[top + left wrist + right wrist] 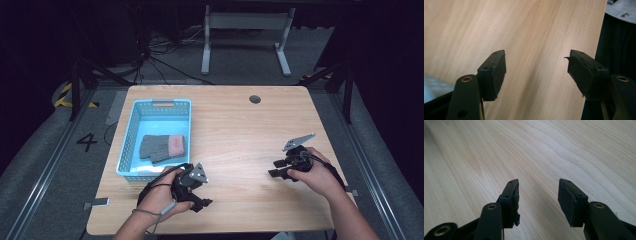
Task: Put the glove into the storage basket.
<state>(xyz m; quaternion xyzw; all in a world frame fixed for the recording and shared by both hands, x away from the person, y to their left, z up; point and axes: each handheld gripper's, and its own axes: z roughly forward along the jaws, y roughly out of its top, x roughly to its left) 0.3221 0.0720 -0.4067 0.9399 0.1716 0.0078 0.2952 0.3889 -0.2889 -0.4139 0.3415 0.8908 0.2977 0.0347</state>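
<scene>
High view shows the grey gloves [162, 147] lying inside the blue basket [131, 131] on the bench [240, 125], so the putting-away job looks done. The left hand-held gripper [200, 192] rests just beside the basket, spread wide and holding nothing. The right hand-held gripper [277, 169] sits well apart, spread and holding nothing too. How many gloves there are is hard to make out.
</scene>
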